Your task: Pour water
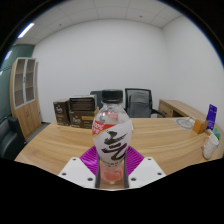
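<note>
A clear plastic bottle [112, 128] stands upright between my fingers, with a white label bearing black brush strokes and a pinkish tint at its base. My gripper [112, 160] is shut on its lower part, and the purple pads [90, 157] press on both sides. The bottle's bottom is hidden low between the fingers. Behind it stretches the wooden table [60, 140]. I cannot make out a cup or glass near the bottle.
At the table's right end are a white container [210, 146], a small orange item [201, 127] and a purple box [211, 114]. Black office chairs [138, 102] line the far side. A wooden cabinet [26, 95] stands at the left wall.
</note>
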Demonstrator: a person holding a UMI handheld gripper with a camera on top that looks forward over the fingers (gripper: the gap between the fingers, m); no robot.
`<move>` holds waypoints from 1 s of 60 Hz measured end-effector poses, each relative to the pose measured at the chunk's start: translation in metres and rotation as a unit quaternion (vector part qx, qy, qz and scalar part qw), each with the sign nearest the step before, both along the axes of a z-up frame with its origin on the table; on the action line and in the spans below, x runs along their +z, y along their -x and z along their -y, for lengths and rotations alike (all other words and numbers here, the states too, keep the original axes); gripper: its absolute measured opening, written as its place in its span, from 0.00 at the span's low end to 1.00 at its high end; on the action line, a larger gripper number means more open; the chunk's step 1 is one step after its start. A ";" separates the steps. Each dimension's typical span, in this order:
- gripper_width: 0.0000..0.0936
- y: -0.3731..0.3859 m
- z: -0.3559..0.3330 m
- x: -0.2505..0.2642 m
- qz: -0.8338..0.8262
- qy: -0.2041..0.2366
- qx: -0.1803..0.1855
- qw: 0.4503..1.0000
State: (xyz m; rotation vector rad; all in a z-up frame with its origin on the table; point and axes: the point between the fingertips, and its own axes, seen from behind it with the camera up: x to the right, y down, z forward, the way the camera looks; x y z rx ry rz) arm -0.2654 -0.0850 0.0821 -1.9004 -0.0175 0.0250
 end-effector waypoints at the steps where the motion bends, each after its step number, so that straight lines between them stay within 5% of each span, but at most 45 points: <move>1: 0.34 -0.009 0.003 0.008 -0.005 0.001 0.005 1.000; 19: 0.34 -0.060 0.030 0.146 -0.296 -0.037 0.039 0.954; 34: 0.33 -0.168 0.043 0.211 -0.598 -0.045 0.039 0.800; 60: 0.33 -0.314 0.033 0.121 -0.859 -0.035 -0.062 0.508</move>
